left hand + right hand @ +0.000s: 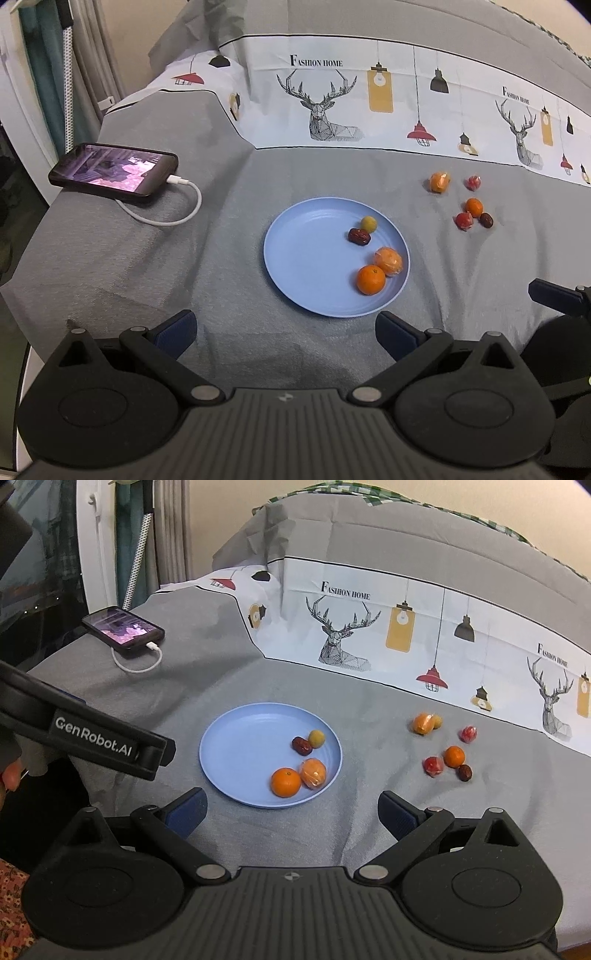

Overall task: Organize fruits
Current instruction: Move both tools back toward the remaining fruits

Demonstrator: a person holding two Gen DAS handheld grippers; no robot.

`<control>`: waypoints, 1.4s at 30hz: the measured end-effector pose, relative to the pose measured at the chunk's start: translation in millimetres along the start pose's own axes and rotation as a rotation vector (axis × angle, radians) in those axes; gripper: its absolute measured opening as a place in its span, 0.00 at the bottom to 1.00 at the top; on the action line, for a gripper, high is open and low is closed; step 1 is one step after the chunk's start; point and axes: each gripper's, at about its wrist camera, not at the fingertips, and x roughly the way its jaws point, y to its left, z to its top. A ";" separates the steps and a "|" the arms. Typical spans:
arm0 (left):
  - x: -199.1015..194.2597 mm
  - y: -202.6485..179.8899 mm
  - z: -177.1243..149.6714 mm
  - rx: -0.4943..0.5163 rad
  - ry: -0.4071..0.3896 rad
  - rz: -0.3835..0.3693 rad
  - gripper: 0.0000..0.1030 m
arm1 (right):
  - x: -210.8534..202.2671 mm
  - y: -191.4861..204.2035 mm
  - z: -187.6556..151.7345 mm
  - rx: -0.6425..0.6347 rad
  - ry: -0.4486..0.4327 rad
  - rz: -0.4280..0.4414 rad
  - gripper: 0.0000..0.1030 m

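Note:
A blue plate (306, 251) (243, 753) lies on the grey bedcover. It holds an orange (370, 279) (285, 782), a wrapped orange (388, 260) (313, 773), a red date (359, 236) (302, 746) and a small yellow fruit (368, 223) (316, 737). Right of the plate lie loose fruits: a wrapped orange (439, 181) (422, 723), a small orange (474, 207) (454, 756), two wrapped red fruits (464, 220) (433, 766), and a date (486, 220) (465, 772). My left gripper (286, 330) is open and empty, just short of the plate. My right gripper (293, 808) is open and empty, near the plate's front edge.
A phone (114, 172) (122, 630) with a white cable lies at the left near the bed's edge. A white patterned sheet band (369, 96) runs behind the fruits. The left gripper's body (92, 738) crosses the left of the right wrist view.

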 end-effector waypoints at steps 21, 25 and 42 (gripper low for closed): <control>9.2 2.3 1.9 0.002 0.023 -0.002 1.00 | 11.1 -2.3 -1.5 0.011 0.045 0.020 0.96; 13.4 2.4 1.5 -0.001 0.035 -0.001 1.00 | 14.3 -2.9 -1.3 0.019 0.053 0.021 0.96; 45.2 -24.7 16.4 0.061 0.097 -0.016 1.00 | 35.0 -71.2 -6.6 0.184 0.062 -0.096 0.96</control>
